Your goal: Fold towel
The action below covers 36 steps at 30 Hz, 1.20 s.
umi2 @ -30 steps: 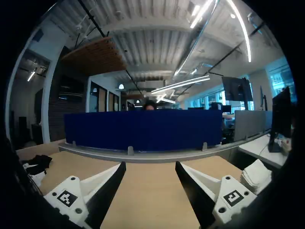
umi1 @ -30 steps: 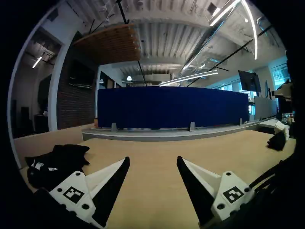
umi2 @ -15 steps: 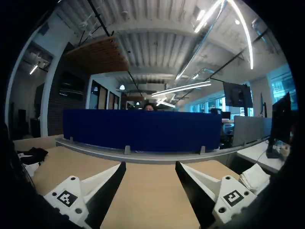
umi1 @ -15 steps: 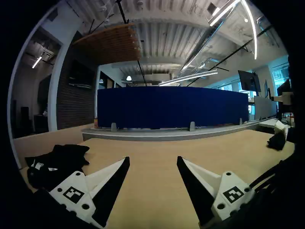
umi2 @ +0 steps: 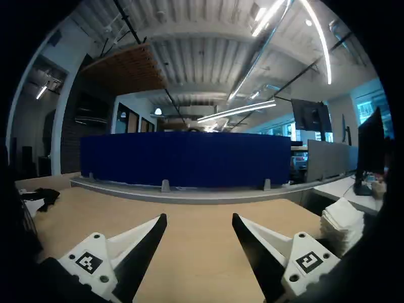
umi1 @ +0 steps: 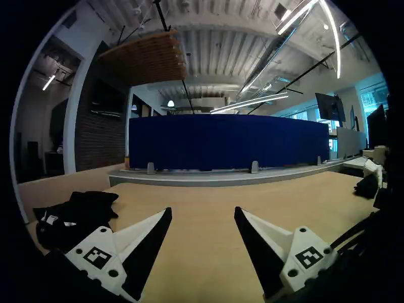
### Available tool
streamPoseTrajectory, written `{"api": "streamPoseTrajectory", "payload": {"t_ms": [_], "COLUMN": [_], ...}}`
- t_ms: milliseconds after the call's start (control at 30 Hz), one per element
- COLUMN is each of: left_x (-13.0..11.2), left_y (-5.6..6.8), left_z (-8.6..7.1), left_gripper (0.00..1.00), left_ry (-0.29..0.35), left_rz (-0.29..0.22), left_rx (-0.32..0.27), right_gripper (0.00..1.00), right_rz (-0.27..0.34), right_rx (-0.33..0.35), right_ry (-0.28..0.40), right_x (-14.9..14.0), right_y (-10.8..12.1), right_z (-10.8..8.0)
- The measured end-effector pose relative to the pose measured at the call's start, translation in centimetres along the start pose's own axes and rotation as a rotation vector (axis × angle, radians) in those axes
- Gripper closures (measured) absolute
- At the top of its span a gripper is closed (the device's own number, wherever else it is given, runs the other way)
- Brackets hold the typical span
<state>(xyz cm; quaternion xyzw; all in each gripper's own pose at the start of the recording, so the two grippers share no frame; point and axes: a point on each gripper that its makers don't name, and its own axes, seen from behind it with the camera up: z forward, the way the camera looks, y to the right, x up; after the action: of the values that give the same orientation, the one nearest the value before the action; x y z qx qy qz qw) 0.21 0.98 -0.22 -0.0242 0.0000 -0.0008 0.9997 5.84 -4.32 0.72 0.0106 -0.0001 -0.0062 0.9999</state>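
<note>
In the left gripper view my left gripper [umi1: 203, 216] stands open just above a light wooden table [umi1: 202, 199], nothing between its fingers. A crumpled pile of black cloth [umi1: 76, 214] with white tags lies to its left, close to the left finger. A small dark cloth [umi1: 367, 186] sits at the table's far right. In the right gripper view my right gripper [umi2: 198, 221] is open and low over the same wooden table [umi2: 192, 217]. A stack of folded white towels [umi2: 342, 222] rests to its right. Far left lies a dark cloth [umi2: 41, 195].
A long blue partition [umi1: 224, 142] on a grey ledge runs along the table's far edge, seen too in the right gripper view as the blue partition [umi2: 184, 159]. Beyond the right side stand a monitor [umi2: 371, 151] and another desk. Bare tabletop stretches ahead of both grippers.
The right gripper has dropped lower toward the table, so the partition sits higher and the white stack looks nearer. The left gripper has stayed still.
</note>
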Motion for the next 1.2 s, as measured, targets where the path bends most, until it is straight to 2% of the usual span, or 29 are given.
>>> {"api": "streamPoseTrajectory", "payload": {"t_ms": [800,1200], "left_x": [0.0,0.0], "left_y": [-0.1,0.0], "left_z": [0.0,0.0], "left_gripper": [0.09,0.08], "left_ry": [0.0,0.0], "left_rz": [0.0,0.0], "left_rx": [0.0,0.0], "right_gripper": [0.0,0.0], "right_rz": [-0.015,-0.008], "right_rx": [-0.024,-0.025], "right_ry": [-0.018,-0.026], "right_x": [-3.9,-5.1], "right_y": [3.2,3.7], "right_z": [0.0,0.0]}}
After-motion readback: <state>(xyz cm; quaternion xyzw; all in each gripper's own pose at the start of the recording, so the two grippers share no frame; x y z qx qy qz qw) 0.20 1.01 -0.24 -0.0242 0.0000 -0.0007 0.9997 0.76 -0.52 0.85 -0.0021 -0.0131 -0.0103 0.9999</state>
